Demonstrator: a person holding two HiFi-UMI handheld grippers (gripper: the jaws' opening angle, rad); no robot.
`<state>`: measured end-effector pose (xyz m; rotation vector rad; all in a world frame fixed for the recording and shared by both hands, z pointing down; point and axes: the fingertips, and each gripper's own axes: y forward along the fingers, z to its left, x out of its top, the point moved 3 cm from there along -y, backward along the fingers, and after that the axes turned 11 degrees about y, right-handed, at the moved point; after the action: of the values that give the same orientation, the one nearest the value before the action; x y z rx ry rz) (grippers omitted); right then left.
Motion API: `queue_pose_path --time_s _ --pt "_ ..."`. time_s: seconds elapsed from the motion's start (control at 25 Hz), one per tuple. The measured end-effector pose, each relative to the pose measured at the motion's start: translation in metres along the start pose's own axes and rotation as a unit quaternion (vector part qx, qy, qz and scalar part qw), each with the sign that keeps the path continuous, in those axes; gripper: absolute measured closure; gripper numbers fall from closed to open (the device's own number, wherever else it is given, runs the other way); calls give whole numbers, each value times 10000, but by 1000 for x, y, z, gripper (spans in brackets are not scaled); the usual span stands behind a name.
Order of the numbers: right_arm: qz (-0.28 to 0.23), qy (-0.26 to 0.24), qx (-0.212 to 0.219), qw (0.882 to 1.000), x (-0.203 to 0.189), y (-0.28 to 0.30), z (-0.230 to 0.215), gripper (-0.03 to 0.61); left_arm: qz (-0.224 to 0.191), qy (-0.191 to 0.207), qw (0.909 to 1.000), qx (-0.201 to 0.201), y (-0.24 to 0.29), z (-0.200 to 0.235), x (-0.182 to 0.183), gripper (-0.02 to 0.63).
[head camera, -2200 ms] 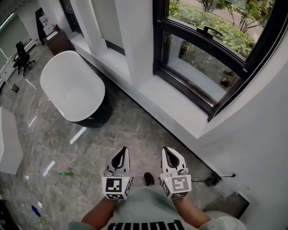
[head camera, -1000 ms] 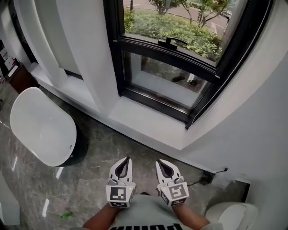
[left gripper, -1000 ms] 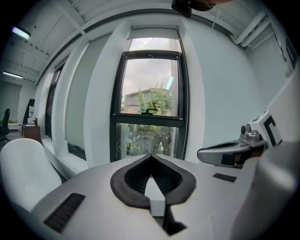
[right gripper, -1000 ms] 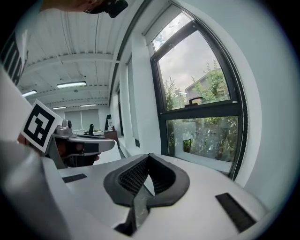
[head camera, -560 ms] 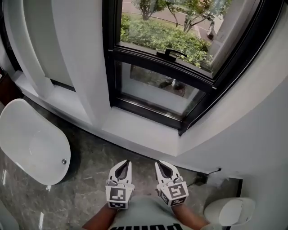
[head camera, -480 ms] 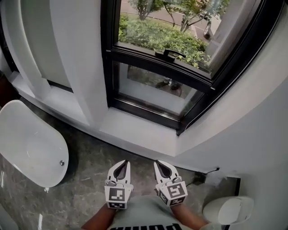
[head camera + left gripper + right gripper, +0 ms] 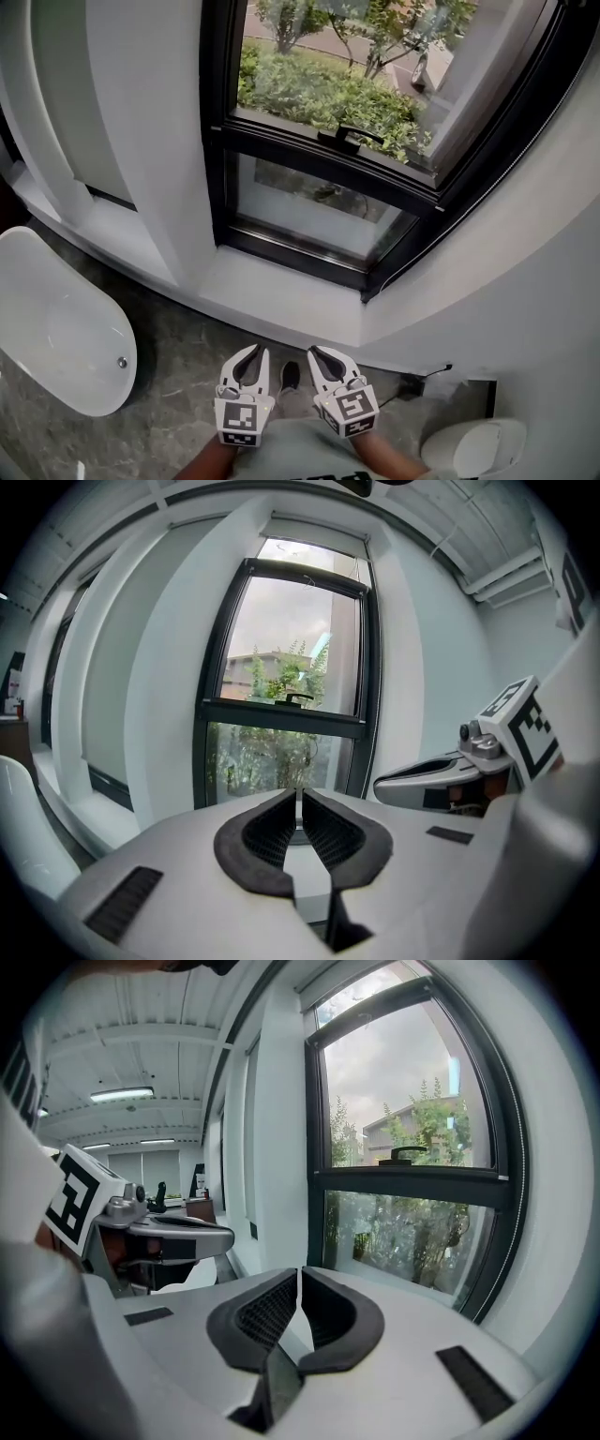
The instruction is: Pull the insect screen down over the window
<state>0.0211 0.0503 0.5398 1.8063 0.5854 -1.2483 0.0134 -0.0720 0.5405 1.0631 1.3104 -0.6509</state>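
Black-framed window (image 7: 309, 211) rises beyond the white sill (image 7: 281, 291) in the head view, with left tongs (image 7: 258, 352) and right tongs (image 7: 316, 352) low before it. Left gripper view: tongs closed, empty, window ahead. Right gripper view: likewise closed, empty.

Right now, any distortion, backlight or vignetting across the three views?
Head view: evenly lit, the window frame bows slightly, and its lower pane carries reflections. Left gripper view: strong fisheye, black corner vignette, window the brightest area. Right gripper view: same fisheye and vignette, sky pale, ceiling light glowing.
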Motion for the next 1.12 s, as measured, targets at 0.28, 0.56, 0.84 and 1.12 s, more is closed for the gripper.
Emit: queue_pose_path --time_s 0.28,0.56,0.84,1.12 --pt "-246 -45 366 9990 39 51 -38 503 51 161 9998 118 60 18 26 558" --pt "-383 -258 506 9976 83 84 -104 437 -63 217 9997 94 141 21 65 477" --pt "-92 -878 398 9953 101 99 -175 437 -29 277 9995 -149 217 12 87 477" --pt "199 -1425 497 9883 125 112 -193 313 -59 631 9965 -538 250 24 115 374"
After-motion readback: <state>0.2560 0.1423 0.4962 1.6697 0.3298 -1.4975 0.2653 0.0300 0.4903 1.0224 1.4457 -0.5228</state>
